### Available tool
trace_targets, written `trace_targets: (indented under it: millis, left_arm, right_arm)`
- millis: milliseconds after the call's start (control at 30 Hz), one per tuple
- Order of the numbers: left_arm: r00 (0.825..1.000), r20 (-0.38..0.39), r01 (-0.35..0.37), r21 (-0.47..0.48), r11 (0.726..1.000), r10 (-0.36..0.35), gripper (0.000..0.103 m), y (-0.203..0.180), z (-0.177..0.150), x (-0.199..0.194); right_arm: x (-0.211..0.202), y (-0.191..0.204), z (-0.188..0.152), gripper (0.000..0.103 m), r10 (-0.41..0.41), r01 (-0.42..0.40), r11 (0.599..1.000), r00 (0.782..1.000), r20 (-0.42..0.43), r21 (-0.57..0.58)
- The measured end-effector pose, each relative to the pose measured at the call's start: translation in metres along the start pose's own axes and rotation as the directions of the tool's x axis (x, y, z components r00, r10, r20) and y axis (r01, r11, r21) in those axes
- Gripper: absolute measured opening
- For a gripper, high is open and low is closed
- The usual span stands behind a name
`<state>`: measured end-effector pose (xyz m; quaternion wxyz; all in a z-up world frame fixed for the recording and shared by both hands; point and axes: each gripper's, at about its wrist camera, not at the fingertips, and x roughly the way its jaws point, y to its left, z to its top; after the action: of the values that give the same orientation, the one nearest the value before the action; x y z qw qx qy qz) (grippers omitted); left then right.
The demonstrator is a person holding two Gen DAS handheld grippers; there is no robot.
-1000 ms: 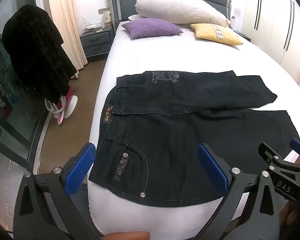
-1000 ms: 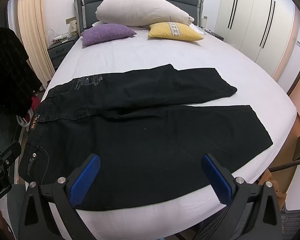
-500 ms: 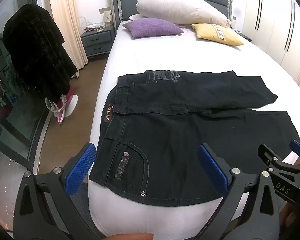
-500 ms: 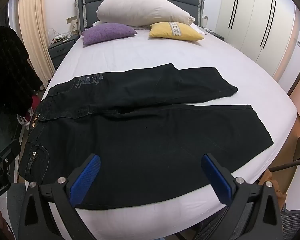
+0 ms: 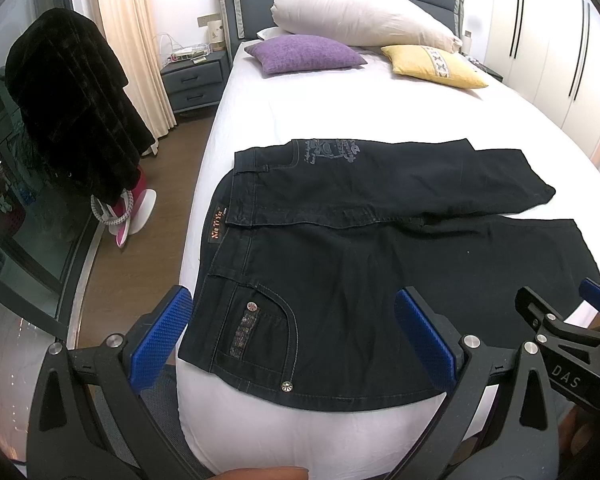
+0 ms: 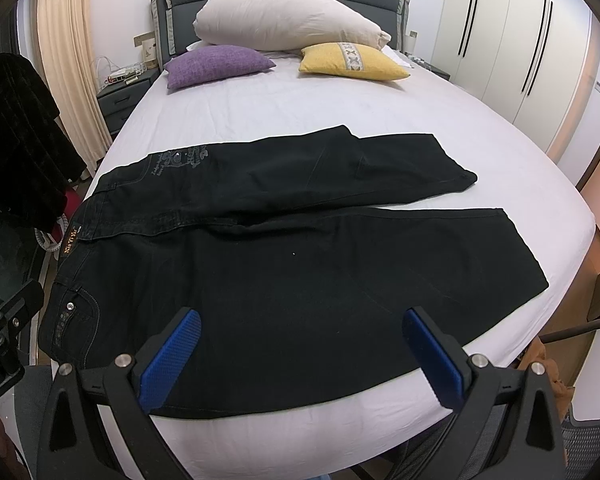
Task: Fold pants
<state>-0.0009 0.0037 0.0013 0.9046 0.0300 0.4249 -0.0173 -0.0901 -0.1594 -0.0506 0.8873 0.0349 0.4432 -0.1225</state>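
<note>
Black jeans lie flat across the near part of the white bed, waistband to the left, both legs running right. The far leg angles slightly away from the near one. My left gripper hovers open above the near edge, over the hip pocket with its metal rivets. My right gripper is open too, held over the thigh of the near leg. Neither touches the cloth. The right gripper's tip shows at the right of the left wrist view.
A large white pillow, a purple cushion and a yellow cushion sit at the headboard. A nightstand and a dark coat on a rack stand left of the bed. Wardrobe doors line the right wall.
Almost nothing moved. Both views have shifted very slightly, and the jeans lie as before.
</note>
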Motion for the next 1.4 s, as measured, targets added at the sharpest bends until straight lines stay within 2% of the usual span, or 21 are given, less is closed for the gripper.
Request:
trace_targets:
  millis: [1400]
  left_arm:
    - [1.0, -0.003, -0.004, 0.0, 1.0, 0.004, 0.103, -0.0003, -0.0002, 0.0002]
  right_arm:
    - [0.0008, 0.0014, -0.0008, 0.103, 0.006, -0.006, 1.0, 1.0, -0.002, 0.002]
